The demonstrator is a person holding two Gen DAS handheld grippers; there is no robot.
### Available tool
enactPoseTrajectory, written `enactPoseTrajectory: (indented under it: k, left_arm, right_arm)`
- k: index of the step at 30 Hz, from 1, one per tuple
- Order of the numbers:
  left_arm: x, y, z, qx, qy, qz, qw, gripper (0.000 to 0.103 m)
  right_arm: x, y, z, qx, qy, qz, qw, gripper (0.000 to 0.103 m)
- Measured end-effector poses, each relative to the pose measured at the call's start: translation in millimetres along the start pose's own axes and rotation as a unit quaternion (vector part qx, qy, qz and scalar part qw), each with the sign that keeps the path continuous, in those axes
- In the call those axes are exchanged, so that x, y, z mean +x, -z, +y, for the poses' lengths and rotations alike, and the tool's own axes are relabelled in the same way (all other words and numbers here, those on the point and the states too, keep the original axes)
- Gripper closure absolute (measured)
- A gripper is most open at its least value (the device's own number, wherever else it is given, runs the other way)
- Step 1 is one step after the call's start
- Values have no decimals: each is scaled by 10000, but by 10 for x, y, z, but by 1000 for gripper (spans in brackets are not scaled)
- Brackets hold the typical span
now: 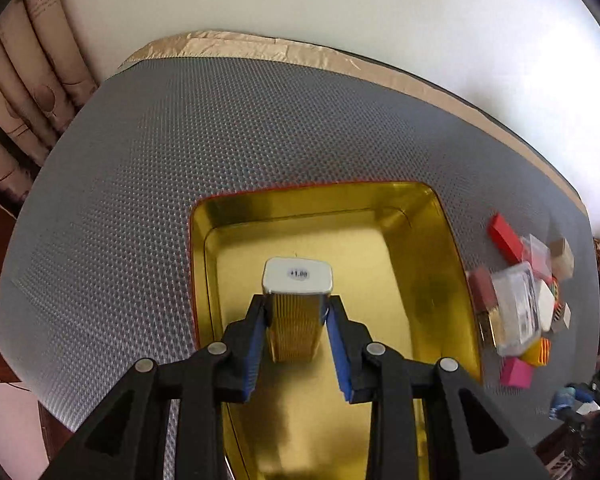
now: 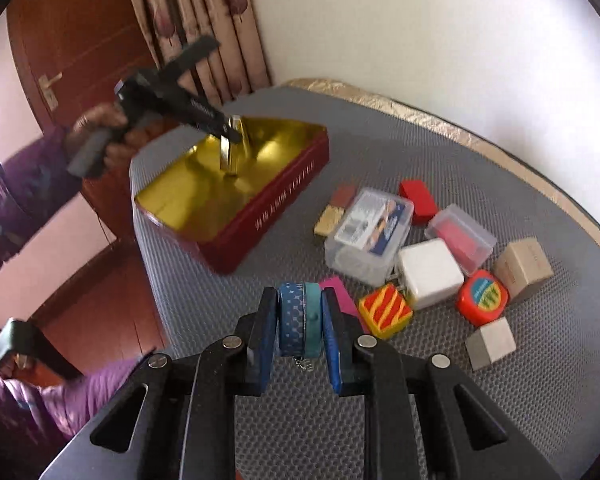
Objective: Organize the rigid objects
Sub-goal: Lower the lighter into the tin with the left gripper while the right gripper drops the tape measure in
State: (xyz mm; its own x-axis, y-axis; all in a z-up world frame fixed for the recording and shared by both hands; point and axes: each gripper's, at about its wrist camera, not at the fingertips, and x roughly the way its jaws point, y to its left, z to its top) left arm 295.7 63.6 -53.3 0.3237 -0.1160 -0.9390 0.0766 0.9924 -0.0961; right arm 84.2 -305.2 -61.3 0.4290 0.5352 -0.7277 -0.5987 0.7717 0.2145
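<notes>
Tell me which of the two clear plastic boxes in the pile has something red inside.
The smaller clear box, beside the tan cardboard cube. It holds a red block; the larger clear box shows a white and blue printed card instead.

A ribbed gold box with a white cap (image 1: 298, 300) is held upright above the gold floor of an open red tin (image 2: 260, 216), pinched at its sides by the left tool (image 1: 297, 312). A blue patterned roll with a teal band (image 2: 300, 320) is clamped in the right tool (image 2: 300, 316) over the grey tabletop (image 2: 380, 152). Right of the tin lies a loose cluster: a clear plastic case (image 2: 370, 236), a white cube (image 2: 430, 272), a red block (image 2: 418, 196) and a cardboard box (image 2: 522, 268).
</notes>
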Motion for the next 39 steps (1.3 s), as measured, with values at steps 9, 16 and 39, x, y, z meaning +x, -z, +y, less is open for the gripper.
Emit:
enactPoseTrajectory:
  k: [9,16,39]
  left_arm:
    - [112,-75,-114,558,-694,-365,9954,63]
    - [-537,283,15,-297,-594,-1445,9873,59]
    - [-996,1925,359,-1848,-792,-1304,9709,50]
  right_arm:
    - [78,-383,75,290,-389,-290,9984,83]
    - [362,-981,294,420,-684,-399,9960,83]
    - [2207,-1941,467,1012,104,968,9901,80]
